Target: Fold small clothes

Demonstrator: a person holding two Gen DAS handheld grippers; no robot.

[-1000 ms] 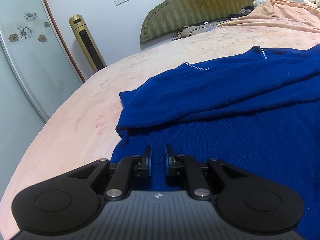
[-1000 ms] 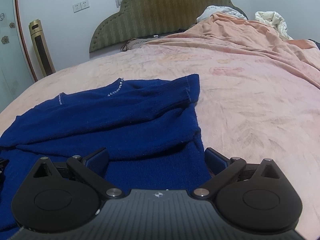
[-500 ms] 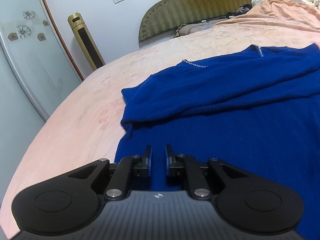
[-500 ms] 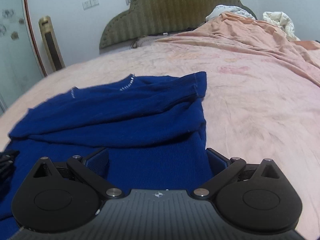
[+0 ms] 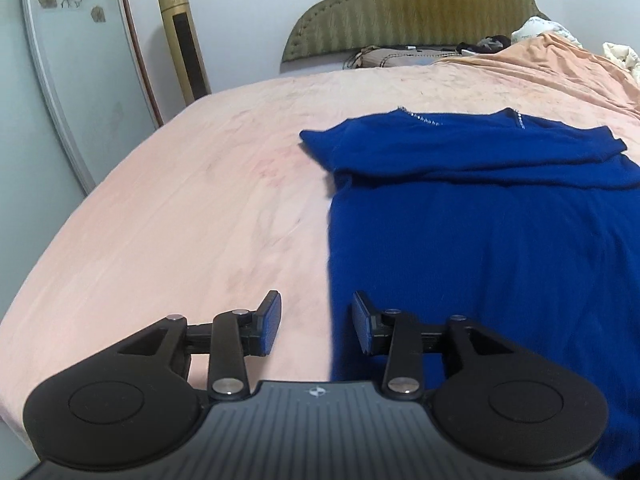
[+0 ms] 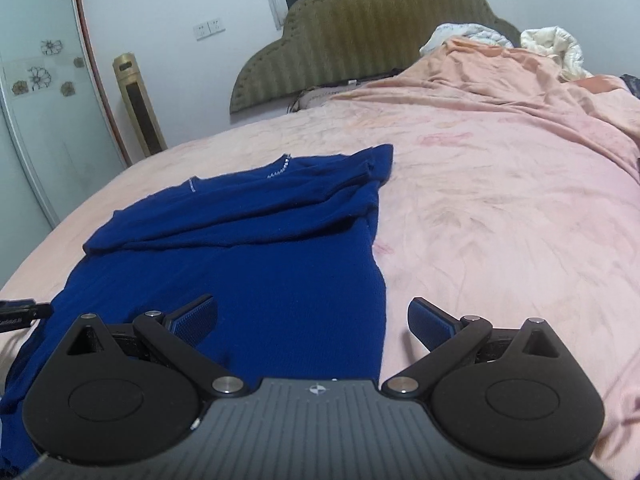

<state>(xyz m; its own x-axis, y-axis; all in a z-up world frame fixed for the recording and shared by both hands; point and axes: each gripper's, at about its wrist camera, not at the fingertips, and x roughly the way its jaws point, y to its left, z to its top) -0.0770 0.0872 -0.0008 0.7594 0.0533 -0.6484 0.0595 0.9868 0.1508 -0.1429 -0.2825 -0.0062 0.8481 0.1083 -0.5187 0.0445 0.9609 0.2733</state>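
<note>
Pale walls and a scalloped olive headboard (image 5: 404, 4) back a wide bed covered by a peach-pink bedspread (image 5: 208, 200). On it lies a royal-blue knit sweater (image 5: 480, 232), flat, its sleeves folded across the chest and a beaded neckline at the far end. From the left wrist view, the left gripper (image 5: 316, 320) hovers over the sweater's left edge; its jaws are opening, with only bedspread and the garment's edge beneath, nothing pinched. From the right wrist view, the right gripper (image 6: 312, 320) spreads its fingers wide above the sweater's right edge, gripping nothing. A gold tower fan (image 6: 140, 112) stands by the wall.
</note>
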